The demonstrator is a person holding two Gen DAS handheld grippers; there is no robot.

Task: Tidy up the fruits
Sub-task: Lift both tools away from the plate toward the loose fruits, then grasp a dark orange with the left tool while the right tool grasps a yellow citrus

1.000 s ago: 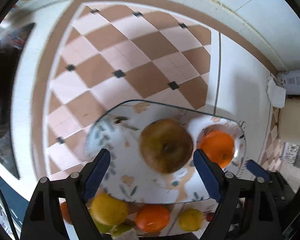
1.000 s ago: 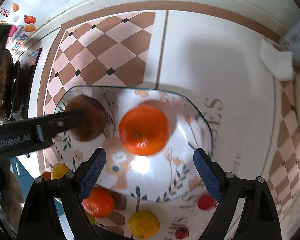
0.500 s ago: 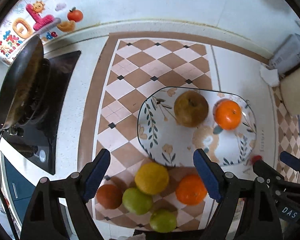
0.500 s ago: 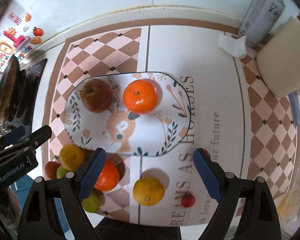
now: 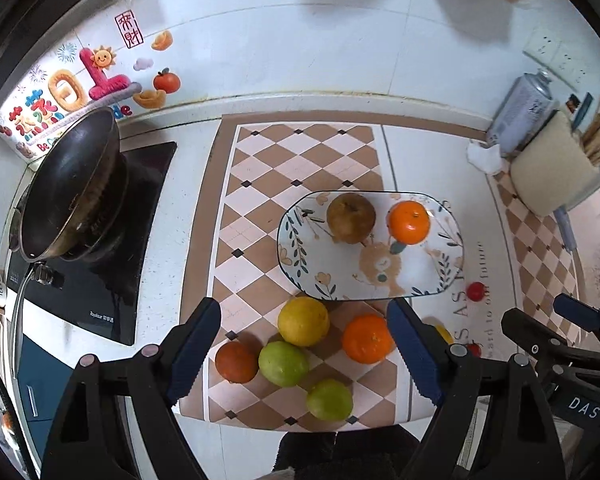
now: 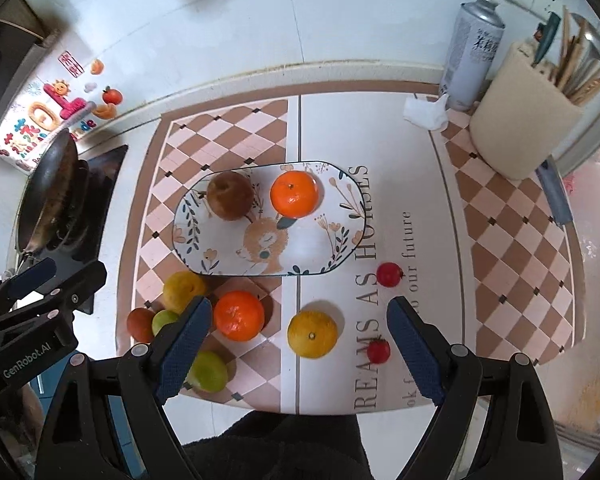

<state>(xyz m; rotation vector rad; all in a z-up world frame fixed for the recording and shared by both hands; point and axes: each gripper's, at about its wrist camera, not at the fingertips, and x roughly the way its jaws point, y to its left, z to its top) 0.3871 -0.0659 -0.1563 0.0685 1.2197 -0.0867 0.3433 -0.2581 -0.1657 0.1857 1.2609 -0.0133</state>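
A patterned oval plate [image 5: 416, 276] [image 6: 196, 236] holds a brown apple [image 5: 351, 218] [image 6: 231, 195] and an orange [image 5: 409, 222] [image 6: 294, 194]. In front of it on the mat lie a yellow fruit [image 5: 303, 321], an orange [image 5: 367, 338] [image 6: 239, 314], a dark red fruit [image 5: 236, 361], two green fruits [image 5: 283, 363] [image 5: 329, 399], a yellow orange [image 6: 312, 333] and two small red fruits [image 6: 389, 274] [image 6: 378, 351]. My left gripper [image 5: 304, 354] is open and empty, above the loose fruits. My right gripper [image 6: 300, 346] is open and empty, above the yellow orange.
A wok [image 5: 70, 188] sits on a black hob [image 5: 100, 280] at the left. At the back right stand a spray can [image 6: 472, 48], a crumpled tissue [image 6: 426, 114] and a cream utensil holder [image 6: 520, 120]. A knife [image 6: 556, 196] lies by the holder.
Both grippers have pulled back and up from the plate, staying open. The apple and the orange stay on the plate. More of the counter and the loose fruits has come into view.
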